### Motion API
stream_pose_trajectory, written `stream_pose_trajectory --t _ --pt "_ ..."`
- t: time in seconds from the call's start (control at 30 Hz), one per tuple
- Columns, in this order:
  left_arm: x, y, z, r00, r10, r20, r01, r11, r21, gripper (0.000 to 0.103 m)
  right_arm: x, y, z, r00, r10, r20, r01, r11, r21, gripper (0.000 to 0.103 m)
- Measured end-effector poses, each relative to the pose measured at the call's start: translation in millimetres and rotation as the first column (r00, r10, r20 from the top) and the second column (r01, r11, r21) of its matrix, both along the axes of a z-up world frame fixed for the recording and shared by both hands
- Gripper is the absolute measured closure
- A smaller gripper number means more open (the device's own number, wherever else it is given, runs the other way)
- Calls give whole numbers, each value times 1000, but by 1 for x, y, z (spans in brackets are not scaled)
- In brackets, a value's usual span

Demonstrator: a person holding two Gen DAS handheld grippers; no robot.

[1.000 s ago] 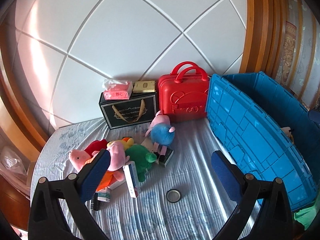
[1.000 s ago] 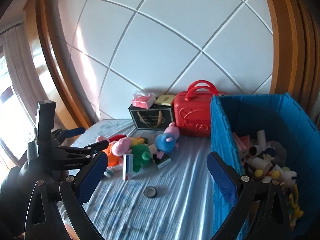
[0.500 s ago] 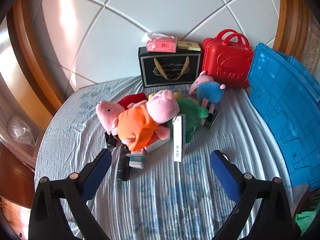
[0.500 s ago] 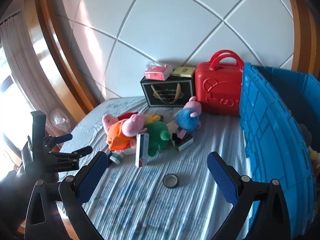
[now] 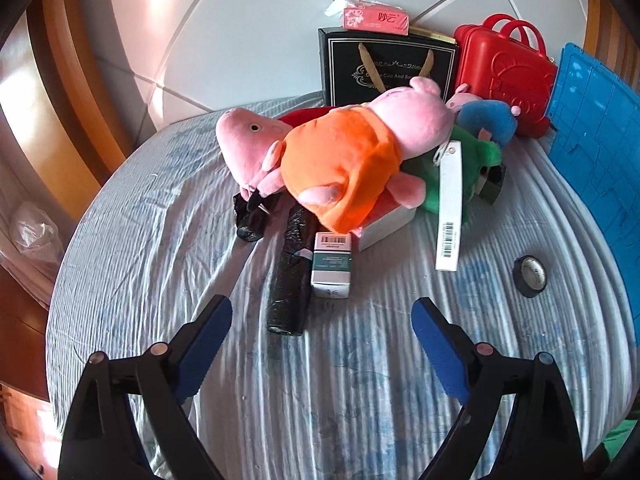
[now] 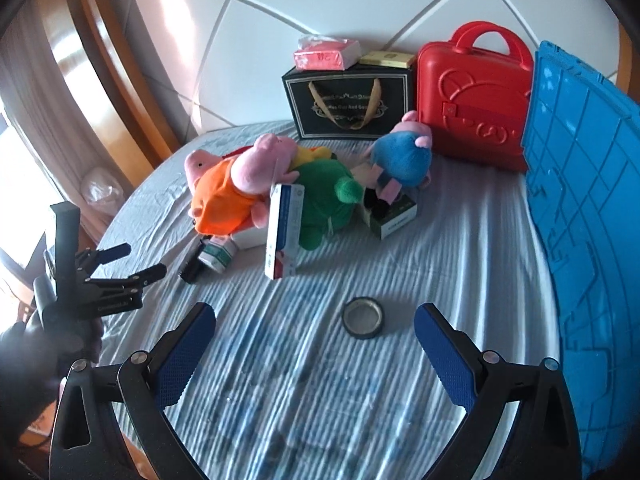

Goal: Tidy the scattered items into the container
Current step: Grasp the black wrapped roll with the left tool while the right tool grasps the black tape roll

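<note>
A pile of toys lies on the striped bed sheet: a pink pig plush in an orange dress (image 5: 344, 160) (image 6: 228, 188), a green plush (image 5: 472, 160) (image 6: 324, 196) and a pig plush in blue (image 5: 484, 118) (image 6: 400, 156). A black roll (image 5: 288, 280), a small white-green box (image 5: 332, 264) and a long white box (image 5: 450, 208) (image 6: 284, 236) lie at the pile's near side. My left gripper (image 5: 322, 302) (image 6: 144, 258) hovers just short of the roll and small box, its jaws closing with nothing between them. My right gripper (image 6: 314, 308) is open just short of a tape roll (image 6: 362, 317) (image 5: 530, 272). The blue crate (image 6: 580, 200) (image 5: 596, 140) stands on the right.
A red toy case (image 6: 472, 96), a black gift bag (image 6: 348, 104) and a pink tissue pack (image 6: 324, 54) stand at the white padded headboard. A wooden frame curves along the left past the bed's edge. A dark-gloved hand (image 6: 36, 344) holds the left gripper.
Both grippers have come down and closer to the bed. The left one now sits right before the pile, its jaws slightly narrower. The crate's inside has left the right wrist view.
</note>
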State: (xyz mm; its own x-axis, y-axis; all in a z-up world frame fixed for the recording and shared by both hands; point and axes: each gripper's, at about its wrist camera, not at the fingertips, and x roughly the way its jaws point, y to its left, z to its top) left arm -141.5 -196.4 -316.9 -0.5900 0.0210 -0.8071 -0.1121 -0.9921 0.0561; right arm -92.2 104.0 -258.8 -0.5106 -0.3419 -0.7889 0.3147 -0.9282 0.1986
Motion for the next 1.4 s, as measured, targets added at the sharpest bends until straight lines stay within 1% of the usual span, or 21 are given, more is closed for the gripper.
stream_pose_trajectory --t 0.07,0.13,0.2,0.27,0.33,0.43,0.57,0.63,0.77,0.87,1.07,1.17,1.23,1.3,1.37,1.4 --pt "-7 -10 -17 1000 2 -2 -2 1000 -2 17 -4 -5 -18 1000 -5 22 5 1000 12 2" --pt "-15 -20 -33 1000 6 -1 -6 1000 -1 26 -7 -9 -35 999 -17 44 16 1000 22 2" --pt "-24 -30 -48 1000 1 6 -1 1000 7 32 -11 -13 -53 997 -32 71 30 999 31 2" --pt "-32 -34 -60 1000 -23 10 23 1000 3 38 -15 -16 -67 995 -45 94 42 998 38 2" --pt "-39 -33 -71 998 -64 12 65 998 -22 46 -18 -20 -79 992 -56 111 52 998 43 2" --pt "-47 -30 -82 993 -115 18 116 993 -31 51 -22 -24 -93 990 -61 127 54 997 58 2" --pt "-57 -26 -96 987 -159 37 160 986 -36 51 -30 -28 -112 986 -77 148 66 995 81 2" --pt "-62 -28 -104 986 -154 60 155 988 -9 66 -34 -29 -120 984 -87 157 72 993 97 2" --pt "-69 -32 -109 992 -123 43 122 992 23 67 -40 -29 -129 980 -111 166 95 990 105 2" --pt "-69 -37 -108 995 -92 45 90 995 39 69 -47 -31 -137 978 -117 172 99 989 110 2" --pt "-49 -51 -100 997 -65 36 63 996 59 69 -63 -33 -154 975 -157 157 134 980 145 2" --pt "-35 -60 -93 999 -41 28 39 996 74 69 -71 -35 -163 973 -178 144 148 969 200 3" --pt "-26 -63 -89 999 -28 25 25 996 84 69 -75 -36 -171 971 -187 147 149 960 236 9" --pt "-18 -64 -87 1000 -21 24 19 996 91 69 -77 -37 -178 969 -195 152 150 952 269 22" --pt "-12 -65 -87 1000 -15 27 13 995 97 69 -78 -35 -184 966 -201 160 151 947 283 28" --pt "-11 -66 -88 999 -14 28 11 995 98 69 -77 -34 -184 967 -203 157 154 949 274 28"
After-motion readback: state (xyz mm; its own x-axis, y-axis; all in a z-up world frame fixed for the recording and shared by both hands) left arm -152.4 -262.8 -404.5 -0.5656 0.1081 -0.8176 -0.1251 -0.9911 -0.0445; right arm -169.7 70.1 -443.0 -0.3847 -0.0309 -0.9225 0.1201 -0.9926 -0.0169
